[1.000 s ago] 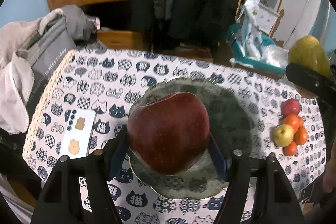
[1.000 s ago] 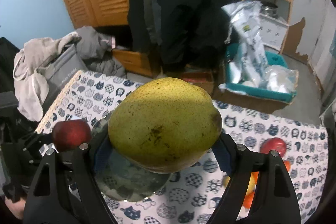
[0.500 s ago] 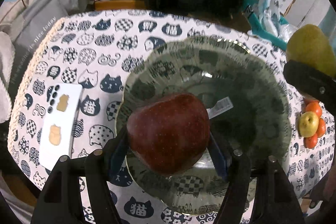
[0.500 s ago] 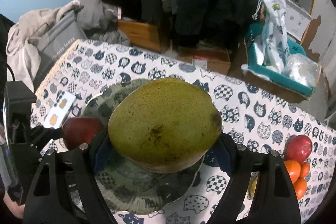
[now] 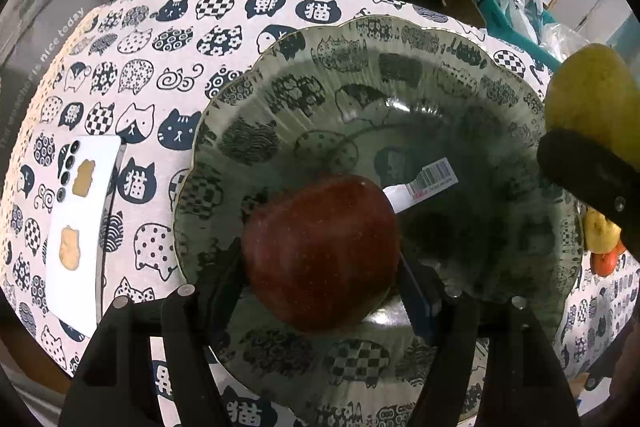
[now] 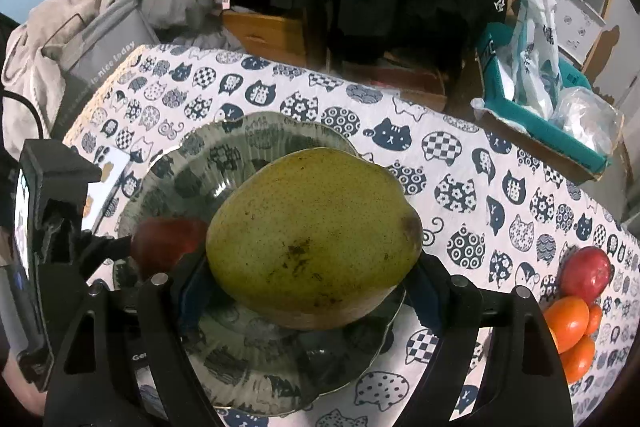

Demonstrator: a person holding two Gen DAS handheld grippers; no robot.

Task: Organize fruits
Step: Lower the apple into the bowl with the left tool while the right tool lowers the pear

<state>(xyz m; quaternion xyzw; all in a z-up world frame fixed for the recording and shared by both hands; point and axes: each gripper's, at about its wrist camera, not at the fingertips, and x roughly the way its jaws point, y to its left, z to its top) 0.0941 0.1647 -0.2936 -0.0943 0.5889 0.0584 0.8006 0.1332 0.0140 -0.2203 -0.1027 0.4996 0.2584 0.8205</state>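
Both grippers have come down toward the table since the earlier frames, and the green patterned plate [image 5: 400, 75] now fills much more of the left wrist view.

Left to right: a white card [image 5: 80, 223] with two tan shapes lies near the table's left edge, just beside the plate. The left gripper [image 5: 320, 267] is clenched on a dark red apple [image 5: 320, 251], its blue pads pressed to both sides, and holds it low over the near-left part of the plate; whether the apple touches the plate I cannot tell. A barcode sticker [image 5: 428, 183] lies in the plate's centre. The right gripper [image 6: 312, 291] grasps a large yellow-green pear [image 6: 312, 235] over the plate's near-right side, so the two fruits probably go down side by side without knocking together.

The apple is glossy, deep red, finely speckled. The pear is matte, freckled, with a dark blemish near its middle and a brown patch at one end.

Near the table's right edge, well apart from the plate, the remaining fruit pile [image 6: 576, 303] waits: one red, several orange.
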